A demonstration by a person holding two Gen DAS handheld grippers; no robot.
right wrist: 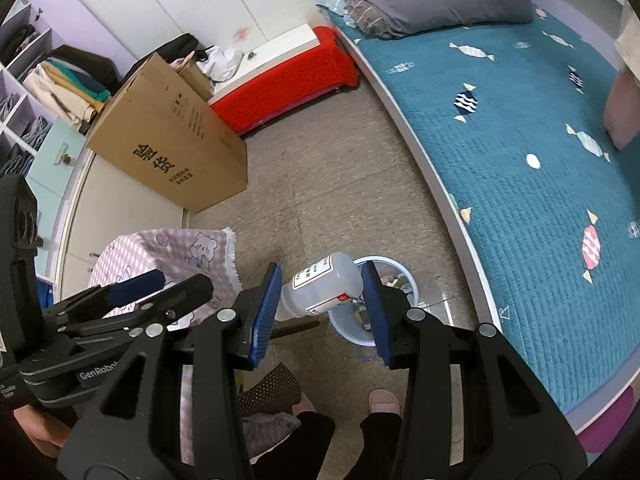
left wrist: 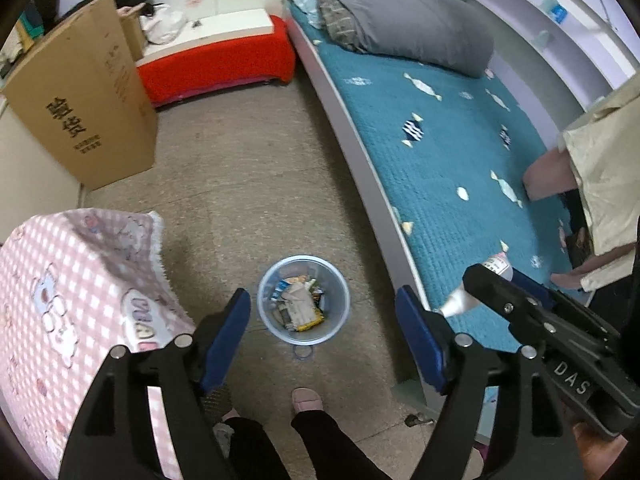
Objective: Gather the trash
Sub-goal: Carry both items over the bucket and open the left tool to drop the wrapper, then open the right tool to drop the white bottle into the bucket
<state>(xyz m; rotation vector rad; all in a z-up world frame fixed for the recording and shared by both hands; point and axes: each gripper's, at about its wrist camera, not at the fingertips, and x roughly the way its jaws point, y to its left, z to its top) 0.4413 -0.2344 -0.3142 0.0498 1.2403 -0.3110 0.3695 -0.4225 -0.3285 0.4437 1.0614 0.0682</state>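
Note:
A clear plastic trash bin (left wrist: 265, 285) stands on the floor with wrappers and crumpled paper (left wrist: 299, 305) inside. My left gripper (left wrist: 326, 338) hangs above it, open, and nothing sits between its blue pads. My right gripper (right wrist: 320, 306) is shut on a translucent plastic bottle (right wrist: 322, 285) with a red-and-white label, held on its side just above and left of the bin (right wrist: 409, 280). In the left wrist view the right gripper (left wrist: 486, 286) shows at the right edge with the bottle (left wrist: 460, 302). The left gripper (right wrist: 168, 286) shows at the left of the right wrist view.
A bed with a teal quilt (left wrist: 440, 160) runs along the right, a grey duvet (left wrist: 400, 20) at its far end. A pink checked cloth (left wrist: 80, 288) covers something at the left. A large cardboard box (left wrist: 80, 108) and a red bench (left wrist: 216, 64) stand beyond. The person's slippered feet (left wrist: 306, 398) are near the bin.

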